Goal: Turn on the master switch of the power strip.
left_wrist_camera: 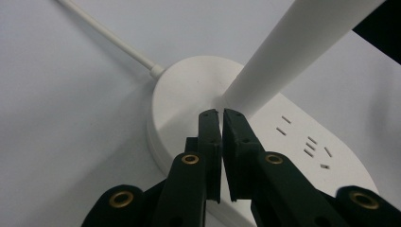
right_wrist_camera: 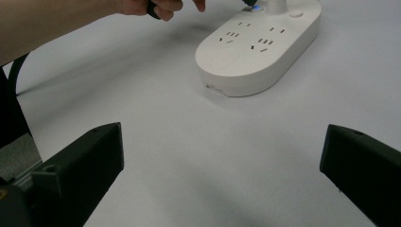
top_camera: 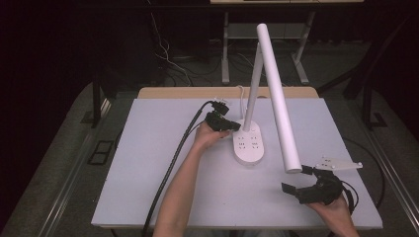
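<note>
the left gripper (left_wrist_camera: pixel 221 113) has its jaws drawn almost together, a thin slit between the pads and nothing held in them. in the left gripper view the tips rest over the top of the lamp base (left_wrist_camera: pixel 189 90), right at the foot of the white lamp stem (left_wrist_camera: pixel 283 52), seemingly touching the base there. from the high view the same gripper (top_camera: pixel 236 126) sits at the near-left edge of the base (top_camera: pixel 248 143), with the left hand (top_camera: pixel 210 136) behind it and its black cable (top_camera: pixel 173 163) trailing back over the table (top_camera: pixel 148 163).

the base is a white oval slab with socket slots (left_wrist_camera: pixel 307 142) across its top, standing near the middle of the table. a thin white cord (left_wrist_camera: pixel 108 35) leaves its far end. the upright stem rises from the base and the long lamp head (top_camera: pixel 279 98) slants down to the right.

the right gripper (top_camera: pixel 297 180) rests on the near-right part of the table, well apart from the base, jaws spread wide with only bare table between them. its end lies just below the low tip of the lamp head.
</note>
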